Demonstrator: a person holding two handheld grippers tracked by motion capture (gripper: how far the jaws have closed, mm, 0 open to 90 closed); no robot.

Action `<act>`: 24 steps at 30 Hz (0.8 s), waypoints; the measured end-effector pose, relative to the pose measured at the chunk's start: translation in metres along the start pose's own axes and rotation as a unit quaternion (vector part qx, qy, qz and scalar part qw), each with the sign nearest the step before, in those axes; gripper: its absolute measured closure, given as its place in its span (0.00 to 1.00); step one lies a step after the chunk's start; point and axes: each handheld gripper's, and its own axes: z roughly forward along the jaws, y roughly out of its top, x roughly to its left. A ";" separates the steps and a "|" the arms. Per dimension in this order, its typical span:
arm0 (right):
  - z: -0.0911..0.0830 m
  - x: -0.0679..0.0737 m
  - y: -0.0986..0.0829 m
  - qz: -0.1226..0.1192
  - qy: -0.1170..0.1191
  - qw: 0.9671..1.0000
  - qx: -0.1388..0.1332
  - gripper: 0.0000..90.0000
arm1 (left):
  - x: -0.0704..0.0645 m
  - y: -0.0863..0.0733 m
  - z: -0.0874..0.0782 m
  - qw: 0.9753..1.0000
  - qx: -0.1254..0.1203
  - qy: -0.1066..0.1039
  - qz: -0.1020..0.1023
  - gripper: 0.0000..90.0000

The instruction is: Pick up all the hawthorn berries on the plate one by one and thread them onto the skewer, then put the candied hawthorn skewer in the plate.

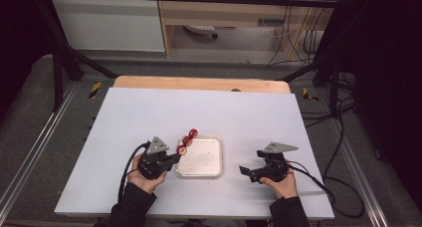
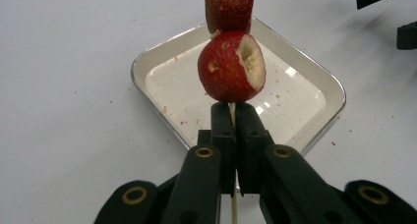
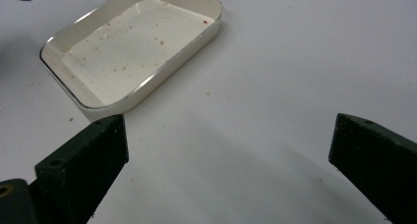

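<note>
Red fruits (image 2: 231, 67) with pale cored holes sit above the black tool (image 2: 235, 123); beyond it, a white red-speckled tray (image 2: 147, 67).

**Off-task items**

White tray (image 1: 205, 160) w/ red crumbs sits btwn left tongs (image 1: 178, 156) & right tongs (image 1: 252, 162), on white surface (image 1: 149, 117). Wooden edge (image 1: 199, 82) lies far beyond both tongs. Cables (image 1: 343, 137) on floor, right of right tongs.

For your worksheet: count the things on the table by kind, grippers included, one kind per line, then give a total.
Red fruits on the skewer: 3
Skewer: 1
White tray: 1
Grippers, left gripper and right gripper: 2
Total: 7
</note>
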 end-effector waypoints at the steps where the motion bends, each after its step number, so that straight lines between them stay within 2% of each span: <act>1: -0.002 -0.002 -0.002 0.001 -0.003 1.000 0.000 0.02 | 0.000 0.002 0.001 1.000 0.002 0.000 0.002 0.97; 9: -0.017 -0.013 -0.018 0.007 -0.023 1.000 0.004 0.03 | -0.004 0.021 0.015 0.999 0.028 -0.007 0.018 0.97; 14: -0.020 -0.017 -0.023 0.009 -0.025 1.000 0.006 0.03 | -0.004 0.028 0.027 0.999 0.046 -0.006 0.020 0.97; 20: -0.022 -0.015 -0.026 0.005 -0.023 1.000 0.008 0.03 | -0.004 0.029 0.041 0.997 0.069 -0.004 0.024 0.97; 24: -0.022 -0.015 -0.026 0.006 -0.022 1.000 0.007 0.03 | -0.004 0.025 0.048 0.997 0.080 -0.004 0.019 0.97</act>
